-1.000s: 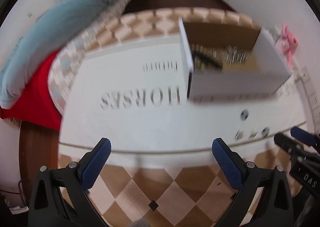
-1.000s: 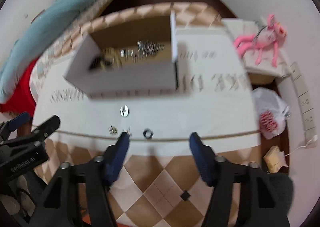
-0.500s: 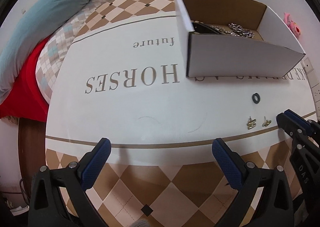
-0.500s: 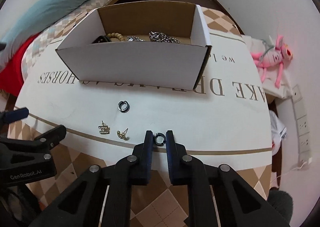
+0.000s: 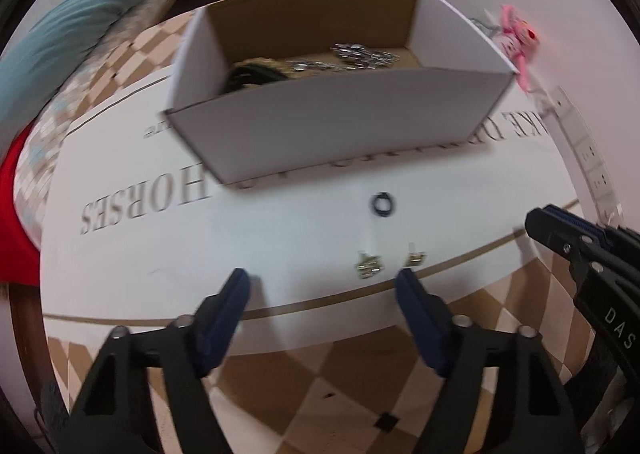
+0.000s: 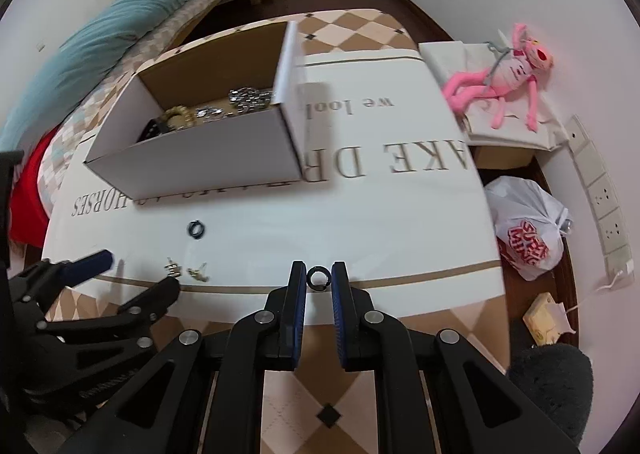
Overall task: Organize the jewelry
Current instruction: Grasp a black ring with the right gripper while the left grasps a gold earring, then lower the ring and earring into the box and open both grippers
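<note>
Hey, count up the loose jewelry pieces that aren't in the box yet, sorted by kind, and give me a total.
Dark rings: 2, one lying on the cloth, one between the right gripper's fingers
Gold earrings: 2, side by side near the cloth's brown stripe
Total: 4 pieces outside the white box

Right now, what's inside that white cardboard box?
Inside the white cardboard box, a pile of silver chain jewelry, a gold beaded bracelet and something dark near the left end. The front wall hides the rest of the box floor.
</note>
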{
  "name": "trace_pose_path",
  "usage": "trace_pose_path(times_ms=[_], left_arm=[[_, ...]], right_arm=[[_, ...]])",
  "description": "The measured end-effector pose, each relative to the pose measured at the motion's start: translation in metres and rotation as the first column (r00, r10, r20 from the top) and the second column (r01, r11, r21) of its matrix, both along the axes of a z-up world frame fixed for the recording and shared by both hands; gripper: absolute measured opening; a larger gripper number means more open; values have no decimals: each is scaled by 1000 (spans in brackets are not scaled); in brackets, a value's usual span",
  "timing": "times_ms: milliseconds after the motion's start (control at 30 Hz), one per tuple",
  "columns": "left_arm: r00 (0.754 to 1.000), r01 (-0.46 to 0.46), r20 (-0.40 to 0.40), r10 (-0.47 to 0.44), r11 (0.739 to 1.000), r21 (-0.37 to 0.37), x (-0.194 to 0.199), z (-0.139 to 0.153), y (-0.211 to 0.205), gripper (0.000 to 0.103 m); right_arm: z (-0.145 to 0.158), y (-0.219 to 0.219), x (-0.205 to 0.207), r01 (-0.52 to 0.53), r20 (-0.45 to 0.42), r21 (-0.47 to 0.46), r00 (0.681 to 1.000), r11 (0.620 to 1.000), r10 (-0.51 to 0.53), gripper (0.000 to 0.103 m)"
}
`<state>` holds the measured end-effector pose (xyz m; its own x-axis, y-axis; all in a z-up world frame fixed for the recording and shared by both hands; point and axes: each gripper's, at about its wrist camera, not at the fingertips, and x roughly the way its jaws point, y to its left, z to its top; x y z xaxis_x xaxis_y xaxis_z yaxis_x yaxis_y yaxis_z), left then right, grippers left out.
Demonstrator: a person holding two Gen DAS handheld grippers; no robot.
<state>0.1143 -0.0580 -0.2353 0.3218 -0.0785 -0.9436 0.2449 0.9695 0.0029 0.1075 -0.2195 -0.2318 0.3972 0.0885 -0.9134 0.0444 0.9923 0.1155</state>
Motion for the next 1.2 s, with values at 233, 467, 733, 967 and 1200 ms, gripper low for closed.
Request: trace_pose_path(times_ms=[233, 467, 733, 967, 1200], left_arm=[[997, 73, 23, -72, 997, -10, 3, 3, -22, 15], [997, 77, 21, -77, 996, -35, 9, 1, -23, 9], [1000, 11, 23, -8, 990, -144, 1, 32, 10, 4], [994, -59, 71, 79, 966, -252, 6, 81, 47, 4], [992, -62, 86, 97, 936, -345, 34, 122, 54, 4]], right_arm=[[-3, -10, 1, 25, -9, 4, 1000, 1000, -25, 13], [0, -7, 2, 25, -3, 10, 1000, 1000, -25, 13], [26, -2, -2, 16, 37, 55, 999, 998, -18, 13], [66, 9, 4, -12, 103, 137, 995, 990, -2, 13], [95, 16, 16, -43, 149, 198, 989, 979, 14, 13]])
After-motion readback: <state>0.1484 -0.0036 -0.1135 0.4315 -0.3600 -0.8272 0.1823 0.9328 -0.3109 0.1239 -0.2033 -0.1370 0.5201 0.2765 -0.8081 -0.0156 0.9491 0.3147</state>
